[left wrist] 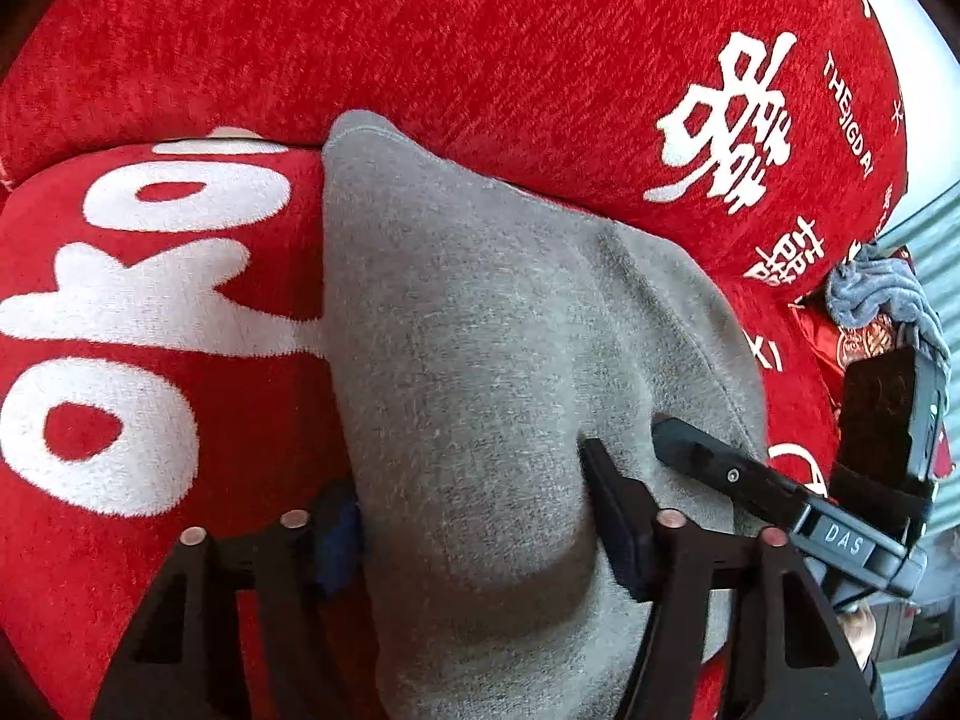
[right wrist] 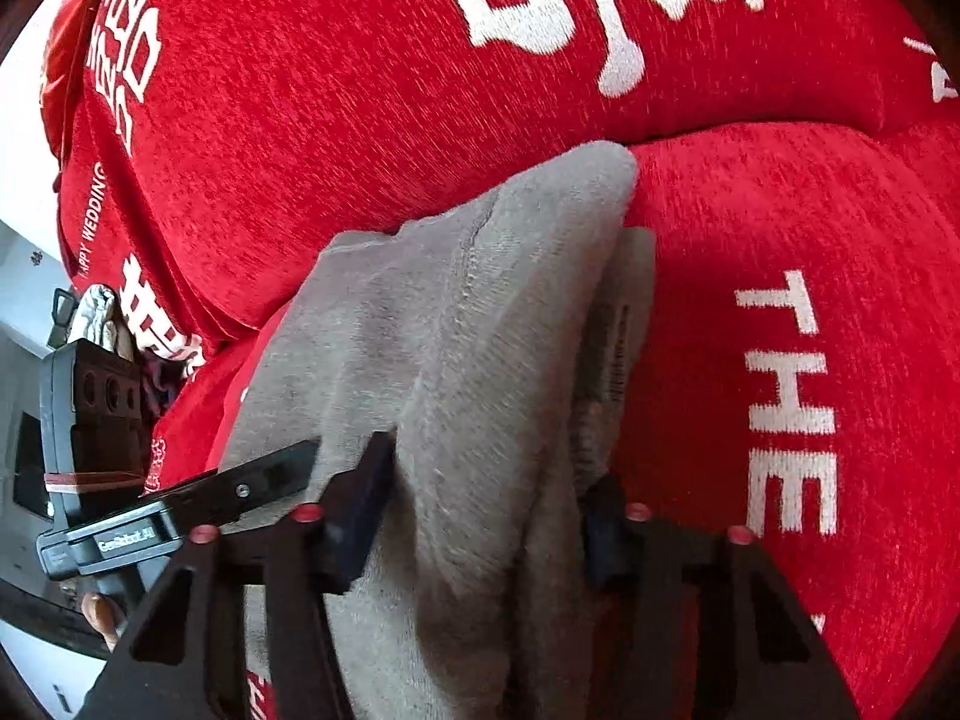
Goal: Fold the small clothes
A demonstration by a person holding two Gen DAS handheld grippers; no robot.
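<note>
A small grey fleece garment (left wrist: 480, 312) lies bunched on a red sofa. My left gripper (left wrist: 474, 516) is shut on its near edge, with the cloth bulging between the fingers (left wrist: 612, 516). My right gripper (right wrist: 486, 510) is shut on the same garment (right wrist: 468, 330), which hangs in folds between its fingers (right wrist: 360, 510). Each gripper shows in the other's view: the right gripper (left wrist: 708, 456) close at the lower right, the left gripper (right wrist: 264, 480) at the lower left. The two grippers hold the cloth close side by side.
The red sofa cover (left wrist: 480, 60) with white lettering (left wrist: 120, 312) fills both views, seat below and back cushion (right wrist: 360, 90) above. A blue-grey cloth (left wrist: 876, 294) lies at the seat's right end. A white surface (right wrist: 18, 312) lies beyond the sofa's left edge.
</note>
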